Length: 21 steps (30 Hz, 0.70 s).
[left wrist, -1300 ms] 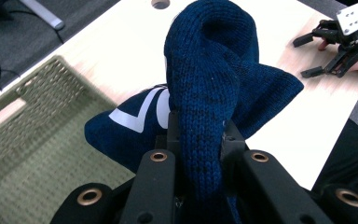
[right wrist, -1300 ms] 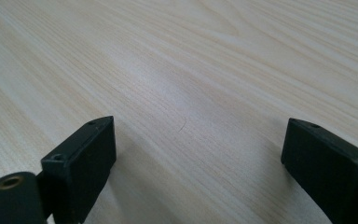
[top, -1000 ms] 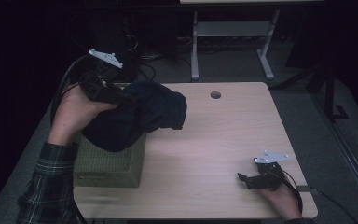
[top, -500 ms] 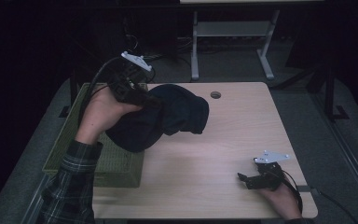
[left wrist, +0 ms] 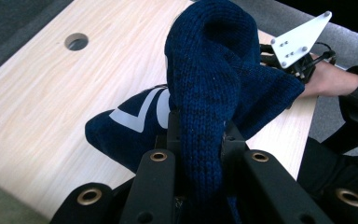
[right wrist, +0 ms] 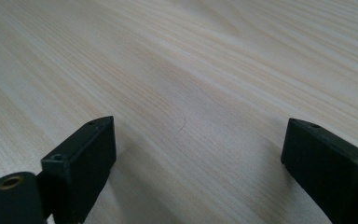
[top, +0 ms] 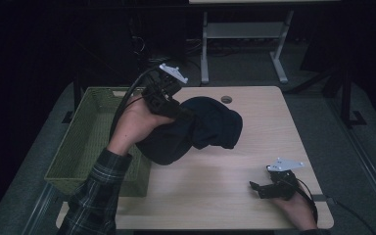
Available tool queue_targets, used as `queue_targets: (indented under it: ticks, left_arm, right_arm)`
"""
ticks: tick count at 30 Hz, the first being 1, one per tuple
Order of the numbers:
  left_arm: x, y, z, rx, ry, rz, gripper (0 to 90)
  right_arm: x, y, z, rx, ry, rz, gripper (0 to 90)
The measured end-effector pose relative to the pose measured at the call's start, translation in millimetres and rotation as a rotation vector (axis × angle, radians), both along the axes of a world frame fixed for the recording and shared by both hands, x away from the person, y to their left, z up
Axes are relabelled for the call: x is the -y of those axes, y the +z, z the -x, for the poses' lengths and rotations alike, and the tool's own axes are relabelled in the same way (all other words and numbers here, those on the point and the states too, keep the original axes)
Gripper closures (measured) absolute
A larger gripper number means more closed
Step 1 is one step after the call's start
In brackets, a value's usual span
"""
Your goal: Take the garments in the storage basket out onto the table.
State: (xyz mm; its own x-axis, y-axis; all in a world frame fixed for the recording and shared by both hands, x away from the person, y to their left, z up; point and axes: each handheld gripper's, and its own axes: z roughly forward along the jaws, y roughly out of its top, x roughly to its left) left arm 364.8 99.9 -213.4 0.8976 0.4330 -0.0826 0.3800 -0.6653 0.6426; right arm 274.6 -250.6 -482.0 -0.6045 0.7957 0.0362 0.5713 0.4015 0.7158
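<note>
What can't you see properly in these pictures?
- White print on the navy knit garment: left gripper view, folds cover most of it.
- Inside of the green basket: high view, the sleeve and garment cover part, and it is dark.
- Left gripper pads: left gripper view, wrapped by the knit.

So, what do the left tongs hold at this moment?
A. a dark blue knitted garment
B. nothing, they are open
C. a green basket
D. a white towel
A: in the left gripper view the left tongs are closed on a fold of the dark blue knitted garment, which hangs over the wooden table, beside the green basket.
</note>
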Motion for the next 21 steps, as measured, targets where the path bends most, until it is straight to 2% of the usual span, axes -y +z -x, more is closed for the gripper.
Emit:
queue_targets:
  ticks: [12, 18, 21]
  left_arm:
    - [41.4, -24.8, -0.7, -0.006, -0.032, 0.023, 79.9]
    - [61.2, -41.8, 0.0, -0.028, -0.035, 0.027, 79.9]
    - [69.3, -51.4, -0.8, -0.041, -0.056, 0.026, 79.8]
  right_arm:
    - [0.1, 0.0, -0.2, 0.003, 0.002, 0.001, 9.5]
    - [0.2, 0.0, -0.1, 0.005, 0.001, 0.002, 9.5]
    - [0.1, 0.0, -0.2, 0.005, 0.001, 0.002, 9.5]
